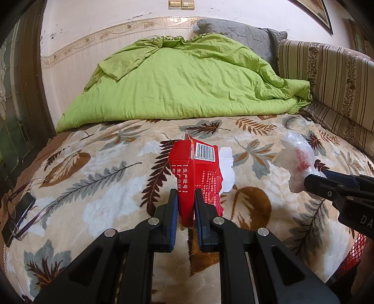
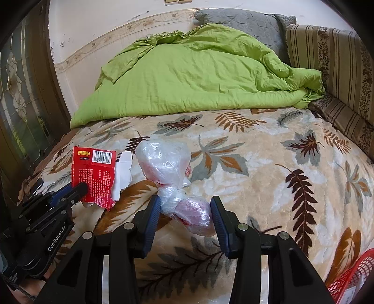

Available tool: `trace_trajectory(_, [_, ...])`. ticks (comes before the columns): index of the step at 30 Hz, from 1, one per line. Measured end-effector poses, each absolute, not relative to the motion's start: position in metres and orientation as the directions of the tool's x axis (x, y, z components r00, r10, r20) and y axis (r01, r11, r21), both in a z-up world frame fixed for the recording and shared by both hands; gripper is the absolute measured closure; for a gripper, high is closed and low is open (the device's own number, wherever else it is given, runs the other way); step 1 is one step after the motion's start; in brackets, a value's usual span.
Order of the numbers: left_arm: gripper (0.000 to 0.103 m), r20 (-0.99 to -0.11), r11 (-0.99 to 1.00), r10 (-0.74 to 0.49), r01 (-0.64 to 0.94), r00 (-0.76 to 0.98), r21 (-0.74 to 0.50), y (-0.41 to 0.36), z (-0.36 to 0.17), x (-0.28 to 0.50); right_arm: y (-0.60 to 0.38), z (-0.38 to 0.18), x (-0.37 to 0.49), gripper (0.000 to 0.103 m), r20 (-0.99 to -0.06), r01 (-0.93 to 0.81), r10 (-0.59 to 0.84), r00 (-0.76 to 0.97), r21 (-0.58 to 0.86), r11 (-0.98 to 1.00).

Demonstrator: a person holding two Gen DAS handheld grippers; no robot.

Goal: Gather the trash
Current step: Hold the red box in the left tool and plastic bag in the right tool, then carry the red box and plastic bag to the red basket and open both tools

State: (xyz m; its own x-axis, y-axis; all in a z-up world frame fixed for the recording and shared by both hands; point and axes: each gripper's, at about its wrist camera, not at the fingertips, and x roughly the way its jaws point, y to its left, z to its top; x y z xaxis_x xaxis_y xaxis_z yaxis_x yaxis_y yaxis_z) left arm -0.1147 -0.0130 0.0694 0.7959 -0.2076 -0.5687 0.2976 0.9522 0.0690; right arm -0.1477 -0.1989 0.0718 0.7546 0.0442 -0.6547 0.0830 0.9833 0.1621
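**Already clamped left, straddled right**

Left wrist: left gripper (image 1: 185, 203) fingers clamp the red carton (image 1: 195, 170), its long axis running forward.

Right wrist: right gripper (image 2: 185, 214) fingers apart around the knotted plastic bag (image 2: 173, 177) on the bed (image 2: 268, 175).

I am working in a home bedroom. A bed fills the view, spread with a plush cream blanket (image 1: 112, 187) printed with brown and grey leaves. A rumpled green duvet (image 1: 187, 77) lies heaped at the far end, with a grey quilted pillow (image 1: 240, 32) behind it against the wall. Striped floral cushions (image 1: 327, 77) line the right side. Light switches (image 1: 181, 4) sit high on the wall, and a pair of glasses (image 1: 21, 210) rests on the bed's left edge.
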Motion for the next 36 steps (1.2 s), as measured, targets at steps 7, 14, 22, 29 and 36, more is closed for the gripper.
trace_trajectory(7, [0.090, -0.568, 0.953, -0.206, 0.296, 0.796, 0.069, -0.013, 0.069, -0.115, -0.200, 0.070, -0.146, 0.055, -0.656, 0.091, 0.047, 0.753, 0.174, 0.981])
trace_trajectory(14, [0.090, -0.568, 0.952, -0.208, 0.298, 0.797, 0.070, -0.014, 0.069, -0.115, -0.200, 0.069, -0.145, 0.055, -0.658, 0.088, 0.049, 0.751, 0.174, 0.981])
trace_trajectory(22, [0.090, -0.568, 0.951, -0.211, 0.301, 0.795, 0.068, -0.014, 0.070, -0.116, -0.201, 0.069, -0.143, 0.055, -0.654, 0.094, 0.049, 0.755, 0.181, 0.979])
trace_trajectory(29, [0.090, -0.558, 0.933, -0.270, 0.355, 0.785, 0.049, -0.023, 0.076, -0.121, -0.215, 0.081, -0.158, 0.055, -0.627, 0.138, 0.041, 0.778, 0.234, 0.962])
trace_trajectory(36, [0.090, -0.524, 0.846, -0.424, 0.530, 0.738, 0.063, -0.063, 0.096, -0.162, -0.267, 0.113, -0.241, 0.055, -0.596, 0.246, -0.019, 0.803, 0.301, 0.921])
